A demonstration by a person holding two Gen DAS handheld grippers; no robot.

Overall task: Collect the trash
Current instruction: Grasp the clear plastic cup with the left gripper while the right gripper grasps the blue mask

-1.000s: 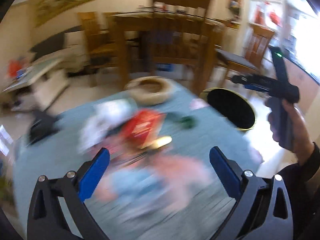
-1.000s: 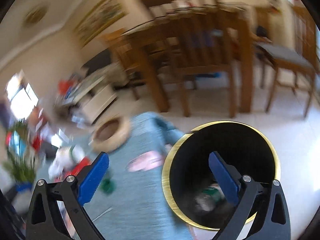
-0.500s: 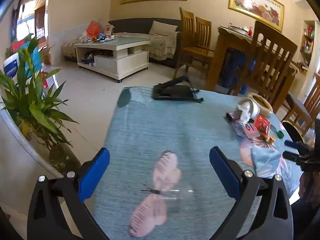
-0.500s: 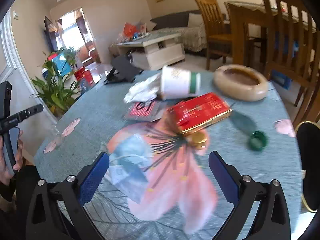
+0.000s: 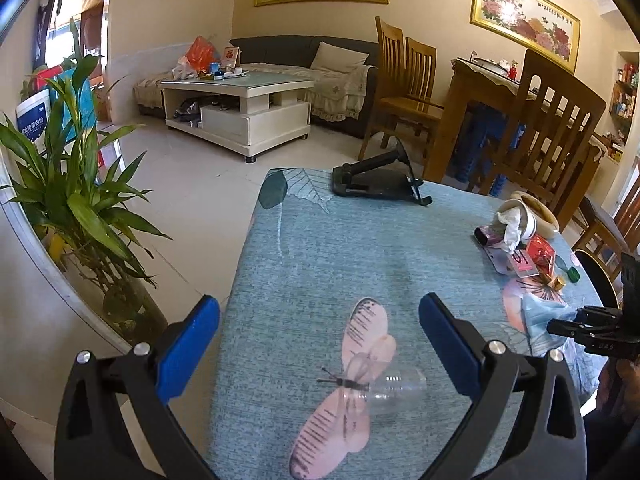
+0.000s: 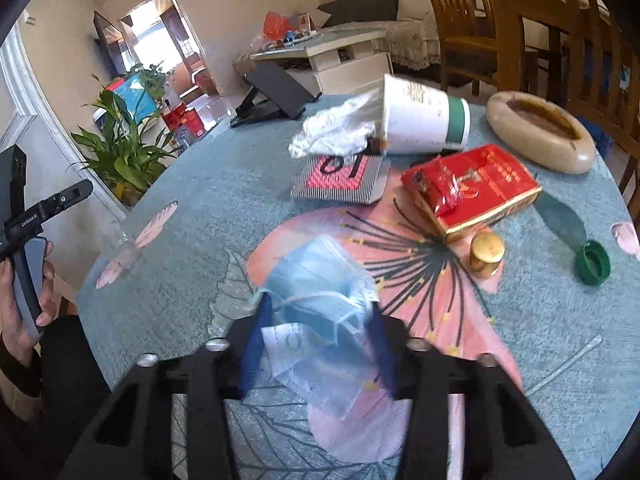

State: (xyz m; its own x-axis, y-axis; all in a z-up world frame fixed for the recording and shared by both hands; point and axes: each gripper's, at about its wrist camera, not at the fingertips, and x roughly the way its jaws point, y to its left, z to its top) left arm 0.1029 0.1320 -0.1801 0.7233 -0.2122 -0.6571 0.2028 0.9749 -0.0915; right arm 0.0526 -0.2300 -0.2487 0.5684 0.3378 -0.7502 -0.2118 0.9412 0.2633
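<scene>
My right gripper (image 6: 318,316) has its jaws partly closed around a crumpled blue face mask (image 6: 320,284) on the teal tablecloth (image 6: 200,216). Beyond it lie a red cigarette pack (image 6: 476,192), a gold cap (image 6: 486,250), a green cap (image 6: 594,262), a tipped paper cup (image 6: 424,118) with white tissue (image 6: 336,130), and a checked wrapper (image 6: 340,176). My left gripper (image 5: 320,332) is open and empty above a clear plastic cup (image 5: 394,390) lying on its side. The mask also shows in the left wrist view (image 5: 546,320).
A beige ashtray bowl (image 6: 540,132) and a black stand (image 5: 376,182) sit on the table. The black bin's rim (image 5: 600,280) shows past the table's right edge. A potted plant (image 5: 76,200) stands left. Wooden chairs (image 5: 556,136) are behind.
My right gripper swung from the bin to the table, came down over the blue mask and narrowed its jaws around it. My left gripper turned left to the clear cup.
</scene>
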